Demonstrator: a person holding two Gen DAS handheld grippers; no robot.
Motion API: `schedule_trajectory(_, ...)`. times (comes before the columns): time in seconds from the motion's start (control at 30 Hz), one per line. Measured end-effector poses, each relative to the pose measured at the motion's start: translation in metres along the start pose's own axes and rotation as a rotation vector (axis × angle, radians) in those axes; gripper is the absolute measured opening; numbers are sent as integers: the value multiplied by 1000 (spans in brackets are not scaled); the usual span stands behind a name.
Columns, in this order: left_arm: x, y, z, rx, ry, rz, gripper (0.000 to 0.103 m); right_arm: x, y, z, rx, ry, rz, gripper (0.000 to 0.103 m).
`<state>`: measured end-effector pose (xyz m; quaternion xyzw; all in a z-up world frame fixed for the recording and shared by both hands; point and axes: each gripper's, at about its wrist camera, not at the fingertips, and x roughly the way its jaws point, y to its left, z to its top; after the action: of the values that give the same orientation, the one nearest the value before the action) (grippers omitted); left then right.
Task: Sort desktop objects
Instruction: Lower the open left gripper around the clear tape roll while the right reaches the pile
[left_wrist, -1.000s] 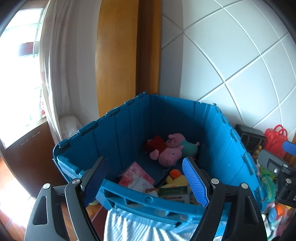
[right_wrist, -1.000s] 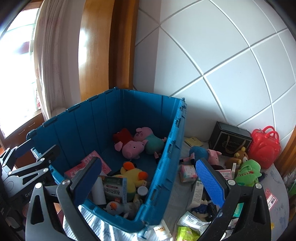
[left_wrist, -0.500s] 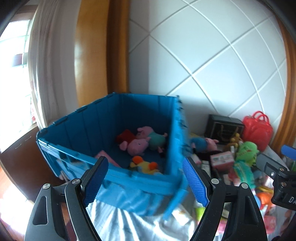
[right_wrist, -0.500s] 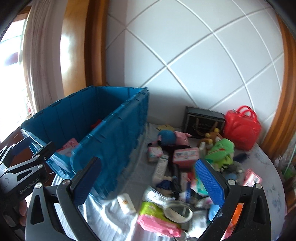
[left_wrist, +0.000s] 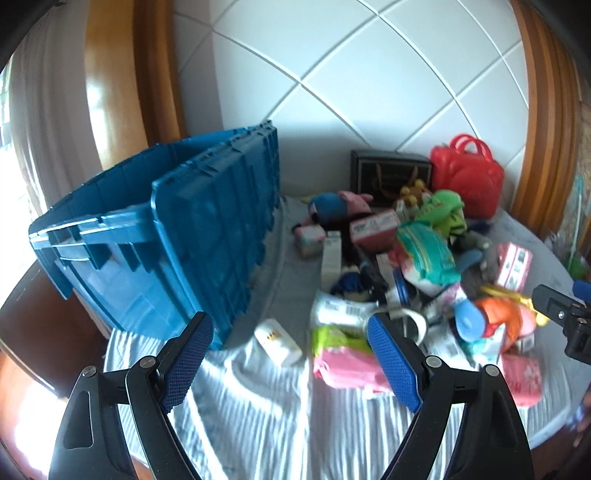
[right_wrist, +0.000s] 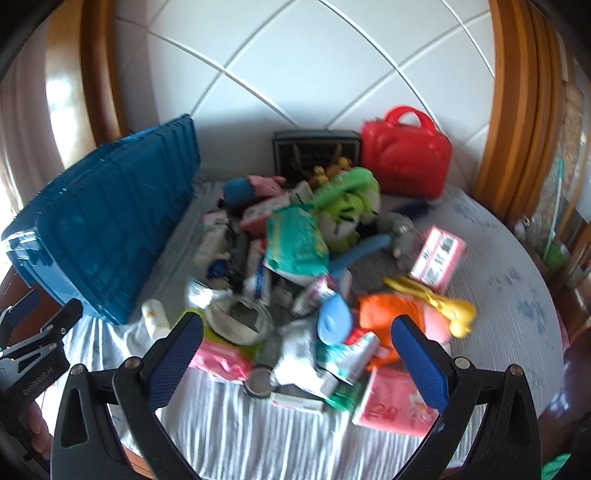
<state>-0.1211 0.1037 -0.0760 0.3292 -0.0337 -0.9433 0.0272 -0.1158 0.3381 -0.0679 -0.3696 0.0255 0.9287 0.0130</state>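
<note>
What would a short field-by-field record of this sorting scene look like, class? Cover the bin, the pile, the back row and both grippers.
bin: blue crate at the left of the cloth-covered table, its inside hidden from both views
pile: mixed toys, boxes and packets beside the crate, including a green plush and a pink packet
back row: red toy case and black box against the wall
left gripper: jaws opening, nothing between them
right gripper: open, empty, above the pile

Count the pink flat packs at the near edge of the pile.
2: one pink pack sits near the left tool's side, under the round mirror; the other pink pack lies at the near right. More may be buried.
</note>
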Motion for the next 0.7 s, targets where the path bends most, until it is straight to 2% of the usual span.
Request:
schedule_trajectory(0.17, 24, -15, -4, 38, 29, -22, 86, 13, -31, -11, 64, 31, -59, 103)
schedule_trajectory(0.43, 88, -41, 0, 82, 129, -98, 86, 42, -66, -14, 134, 113, -173, 103)
schedule_trajectory(0.57, 114, -53, 3, 114, 149, -135, 86, 60, -66, -8, 141, 144, -201, 103)
schedule_trajectory(0.7, 140, -68, -2, 155, 178, -157, 86, 78, -61, -10, 144, 161, -191, 103)
